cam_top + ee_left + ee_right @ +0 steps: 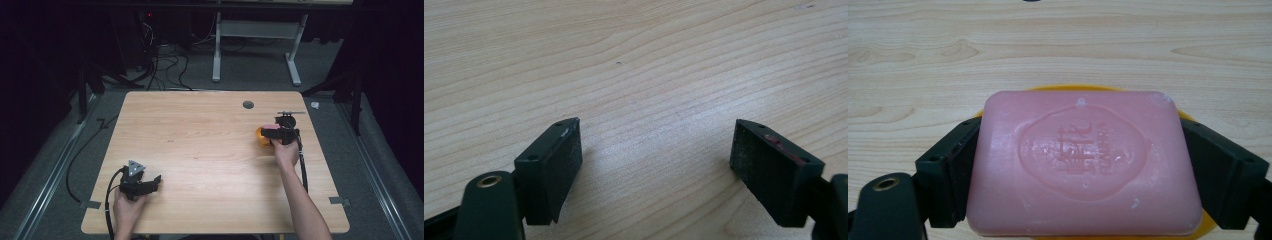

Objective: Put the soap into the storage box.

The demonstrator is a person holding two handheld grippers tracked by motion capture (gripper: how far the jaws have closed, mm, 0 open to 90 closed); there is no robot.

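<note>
Wooden table (200,150) | left gripper (150,184) rests near the front-left corner, jaws spread wide over bare wood, idle | right gripper (270,134) at right, jaws clamped on the pink soap bar's (1083,162) sides, held flat over the orange dish (261,136), likely for setting down or lifting off

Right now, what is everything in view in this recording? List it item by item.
soap bar: one, pink with an embossed oval stamp, between the right gripper's jaws, above the orange dish.
orange dish: one, orange-yellow, on the table's right side, under the soap.
table: one, light wood, centre of the high view.
table hole: one, dark, round, near the far edge.
tape pieces: grey, at the table's near corners.
desk frame: one, white, on the floor behind the table.
cables: several, black, on the floor, far left.
left gripper: one, black, jaws apart over bare wood, near left.
right gripper: one, black, jaws against the soap's ends.
hands: two, one holding each gripper.
</note>
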